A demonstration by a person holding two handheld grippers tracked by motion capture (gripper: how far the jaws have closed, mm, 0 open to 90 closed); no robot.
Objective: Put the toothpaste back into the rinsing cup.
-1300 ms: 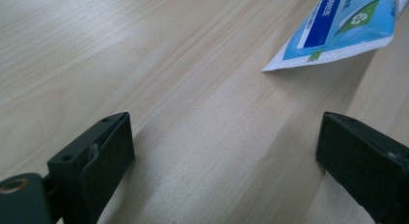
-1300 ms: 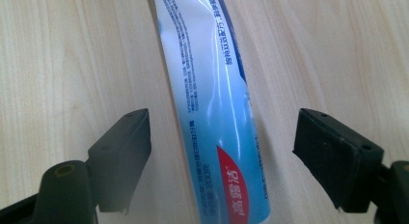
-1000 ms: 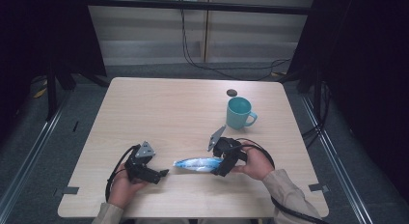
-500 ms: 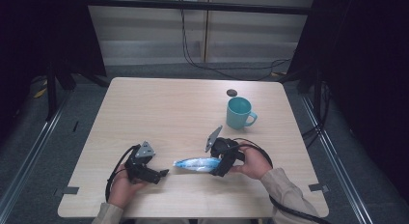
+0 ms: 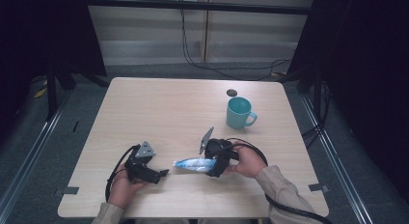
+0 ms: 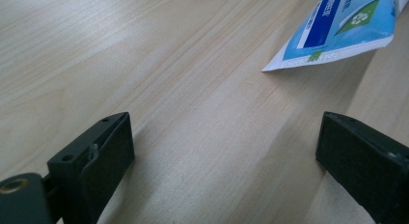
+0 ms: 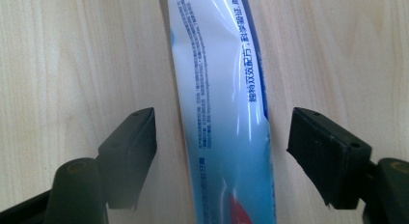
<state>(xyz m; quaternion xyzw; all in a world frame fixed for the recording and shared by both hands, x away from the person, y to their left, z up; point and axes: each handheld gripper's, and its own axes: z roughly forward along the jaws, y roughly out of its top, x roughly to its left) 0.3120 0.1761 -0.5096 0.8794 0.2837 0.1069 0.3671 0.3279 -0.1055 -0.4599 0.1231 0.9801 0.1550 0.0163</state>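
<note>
A blue and white toothpaste tube (image 5: 192,163) lies flat on the wooden table (image 5: 159,113) near its front edge. My right gripper (image 5: 212,170) is open with its jaws to either side of the tube (image 7: 226,118), not touching it. My left gripper (image 5: 163,173) is open and rests on the table just left of the tube's flat crimped end (image 6: 333,35), jaws apart with bare wood between them.
A teal mug (image 5: 239,113) stands upright at the back right of the table, with a small dark round object (image 5: 232,92) behind it. Black cables trail from both grippers toward the front edge.
</note>
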